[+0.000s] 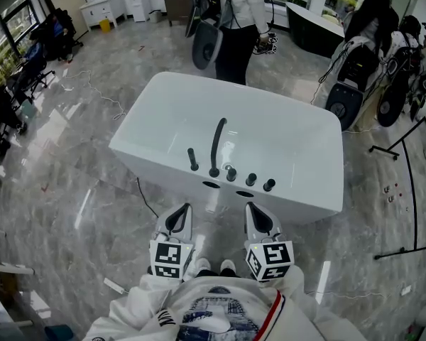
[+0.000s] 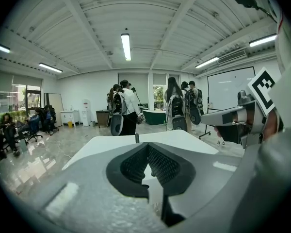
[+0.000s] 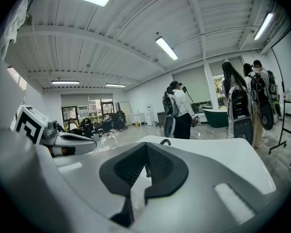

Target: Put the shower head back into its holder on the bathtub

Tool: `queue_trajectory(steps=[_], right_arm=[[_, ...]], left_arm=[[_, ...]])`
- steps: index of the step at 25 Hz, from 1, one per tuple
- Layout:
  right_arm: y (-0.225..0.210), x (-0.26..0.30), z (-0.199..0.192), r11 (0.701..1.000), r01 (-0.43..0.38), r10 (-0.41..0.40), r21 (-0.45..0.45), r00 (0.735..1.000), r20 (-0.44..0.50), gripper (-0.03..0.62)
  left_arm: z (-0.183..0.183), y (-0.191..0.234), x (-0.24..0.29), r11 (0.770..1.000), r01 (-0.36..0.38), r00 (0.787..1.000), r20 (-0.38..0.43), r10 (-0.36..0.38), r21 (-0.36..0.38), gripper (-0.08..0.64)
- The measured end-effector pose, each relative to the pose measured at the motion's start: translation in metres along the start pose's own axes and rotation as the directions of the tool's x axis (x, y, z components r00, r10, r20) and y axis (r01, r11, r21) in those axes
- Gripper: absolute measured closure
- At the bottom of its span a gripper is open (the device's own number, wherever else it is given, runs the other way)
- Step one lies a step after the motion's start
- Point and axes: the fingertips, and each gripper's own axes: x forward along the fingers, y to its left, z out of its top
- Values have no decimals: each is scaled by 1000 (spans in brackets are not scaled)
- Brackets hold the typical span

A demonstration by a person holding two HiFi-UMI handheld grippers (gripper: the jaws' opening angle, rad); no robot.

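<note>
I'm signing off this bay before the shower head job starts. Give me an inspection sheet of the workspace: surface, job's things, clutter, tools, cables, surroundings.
Surface: white bathtub on a grey marble floor.
Job's things: slim black piece, apparently the shower head, upright on the near rim, left of the curved spout; knobs to the spout's right.
Clutter: nothing seen on the tub.
Tools: left tool and right tool both shut, nothing between the jaws, short of the tub.
Cables: black cable on the floor beside the tub.
Surroundings: person standing beyond the tub; dark tub behind.
</note>
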Motion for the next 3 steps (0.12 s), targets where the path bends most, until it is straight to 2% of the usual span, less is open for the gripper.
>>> queue_trajectory(steps=[3], right_arm=[[4,2,1,1000,1,-1,-3,1000,-2,588]], left_arm=[[0,5,-1,1000,1,1000,0,-1,-1,560]])
